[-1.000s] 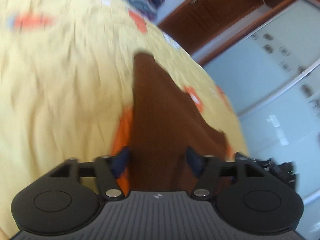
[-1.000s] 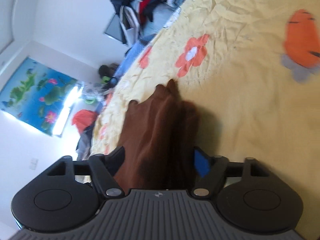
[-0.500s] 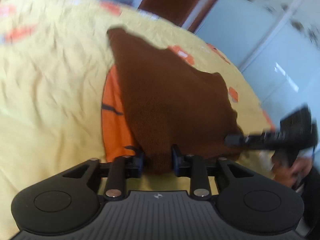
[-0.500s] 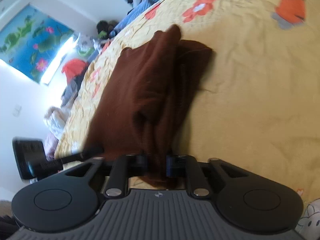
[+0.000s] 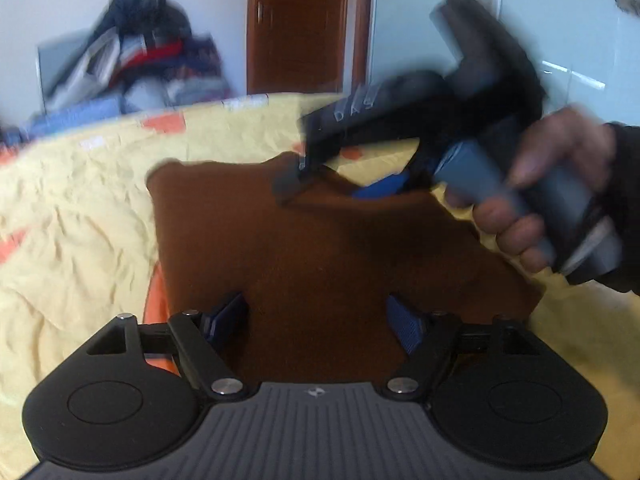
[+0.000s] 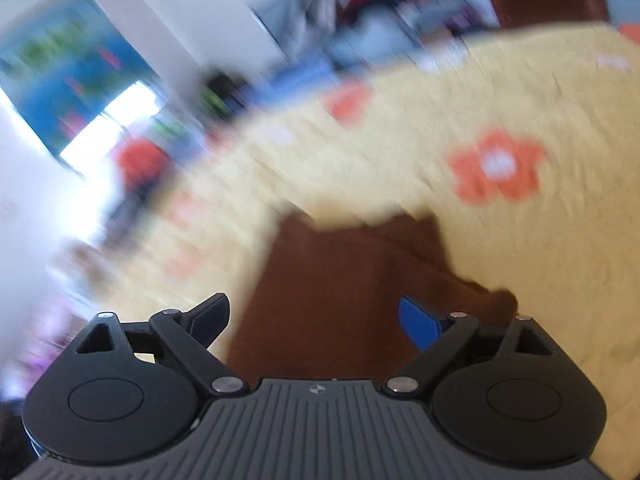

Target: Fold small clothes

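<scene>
A small brown garment (image 5: pixel 320 248) lies folded flat on the yellow bedspread (image 5: pixel 72 216). My left gripper (image 5: pixel 316 316) hovers at its near edge, jaws opening, and the blue pads stand wide apart without pressing the cloth. My right gripper (image 5: pixel 336 186), held by a person's hand (image 5: pixel 536 208), is over the garment's far right corner. In the blurred right wrist view the brown garment (image 6: pixel 340 280) lies below the right gripper (image 6: pixel 314 316), whose jaws are opening with nothing pinched between them.
The yellow bedspread (image 6: pixel 560 260) carries orange flower prints (image 6: pixel 496 168). A pile of clothes (image 5: pixel 132 64) sits beyond the bed's far edge, beside a wooden door (image 5: pixel 304 24) and pale wardrobe panels (image 5: pixel 500 20). A blue poster (image 6: pixel 68 76) hangs on the wall.
Half a second ago both grippers were shut on the brown garment's edge. Both have let go and spread wide, and both views have rolled. The garment now rests flat on the bed.
</scene>
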{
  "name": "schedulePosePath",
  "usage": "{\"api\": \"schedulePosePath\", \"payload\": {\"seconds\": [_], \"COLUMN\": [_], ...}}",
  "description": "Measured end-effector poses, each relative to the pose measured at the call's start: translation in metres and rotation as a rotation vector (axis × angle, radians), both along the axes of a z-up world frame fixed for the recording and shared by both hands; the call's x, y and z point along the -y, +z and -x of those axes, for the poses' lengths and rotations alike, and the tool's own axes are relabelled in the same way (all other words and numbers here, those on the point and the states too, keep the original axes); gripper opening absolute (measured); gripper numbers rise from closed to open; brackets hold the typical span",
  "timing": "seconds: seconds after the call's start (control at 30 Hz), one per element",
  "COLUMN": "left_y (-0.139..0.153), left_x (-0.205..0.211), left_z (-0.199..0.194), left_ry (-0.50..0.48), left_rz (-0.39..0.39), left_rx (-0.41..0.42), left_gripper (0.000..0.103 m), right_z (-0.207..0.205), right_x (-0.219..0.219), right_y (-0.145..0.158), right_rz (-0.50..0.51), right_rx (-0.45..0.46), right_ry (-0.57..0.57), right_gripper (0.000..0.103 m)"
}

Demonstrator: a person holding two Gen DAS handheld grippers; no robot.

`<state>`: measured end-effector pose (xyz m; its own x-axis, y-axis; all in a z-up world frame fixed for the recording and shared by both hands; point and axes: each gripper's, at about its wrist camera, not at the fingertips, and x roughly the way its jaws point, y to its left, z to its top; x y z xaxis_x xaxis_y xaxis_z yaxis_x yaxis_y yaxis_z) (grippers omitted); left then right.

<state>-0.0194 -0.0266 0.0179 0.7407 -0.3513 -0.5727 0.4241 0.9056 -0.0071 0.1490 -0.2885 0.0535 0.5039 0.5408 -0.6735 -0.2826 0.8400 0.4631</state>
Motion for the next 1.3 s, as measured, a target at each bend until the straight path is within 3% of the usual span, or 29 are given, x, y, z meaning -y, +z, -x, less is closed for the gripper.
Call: {"api": "schedulePosePath", "payload": {"seconds": [0.03,0.1,0.2,0.27,0.33,0.4,0.5,0.57,0.6,0.67,0.9,1.03,1.1,1.13,1.17,1.2,1.3], "left_y": [-0.002,-0.003,-0.006,-0.009,-0.009,-0.007,-0.005,-0.005,-0.005,-0.005,-0.005,-0.004,-0.004,-0.004,-0.004,-0.004,-0.001], "left_x": [0.0,0.001,0.001,0.004,0.006,0.007,0.006,0.006,0.006,0.005,0.002,0.001,0.002,0.002,0.003,0.003,-0.008], "left_z": [0.001,0.003,0.004,0.006,0.007,0.008,0.008,0.008,0.008,0.008,0.01,0.01,0.01,0.01,0.01,0.01,0.014], "left_ry": [-0.003,0.0,-0.004,-0.002,0.001,0.001,0.0,0.003,0.004,0.007,0.009,0.009,0.007,0.003,0.001,0.001,0.021], "left_rz": [0.0,0.008,0.007,-0.003,0.007,0.012,0.012,0.017,0.02,0.025,0.034,0.039,0.04,0.04,0.036,0.032,0.056], "left_rx": [0.009,0.013,0.029,0.041,0.04,0.038,0.038,0.038,0.037,0.037,0.038,0.038,0.036,0.037,0.038,0.04,0.06], "left_gripper": [0.08,0.081,0.086,0.088,0.089,0.09,0.09,0.09,0.09,0.09,0.09,0.091,0.092,0.092,0.092,0.092,0.092], "right_z": [0.003,0.001,-0.003,-0.006,-0.008,-0.012,-0.025,-0.038,-0.037,-0.045,-0.037,-0.016,-0.015,-0.019,-0.017,-0.016,-0.016], "right_x": [0.003,0.014,0.003,-0.002,-0.013,-0.032,-0.064,-0.074,-0.072,-0.067,-0.077,-0.059,-0.047,-0.04,-0.03,-0.025,-0.023], "right_y": [-0.005,-0.006,0.008,0.025,0.042,0.048,0.031,0.004,0.001,-0.005,0.01,0.027,0.019,0.006,-0.001,-0.004,0.011], "right_rz": [-0.022,-0.076,0.015,0.06,0.018,-0.002,0.04,0.096,0.074,0.034,0.143,0.073,0.098,0.116,0.085,0.058,0.061], "right_rx": [0.067,0.05,0.014,0.02,0.088,0.086,0.024,-0.037,0.039,0.059,0.097,0.094,0.061,0.028,0.088,0.092,0.033], "right_ry": [0.014,-0.007,0.016,-0.031,-0.003,0.067,0.156,0.156,0.166,0.143,0.123,0.095,0.057,0.039,0.058,0.062,0.0], "right_gripper": [0.087,0.087,0.083,0.079,0.079,0.08,0.081,0.081,0.086,0.086,0.085,0.092,0.098,0.099,0.099,0.099,0.092]}}
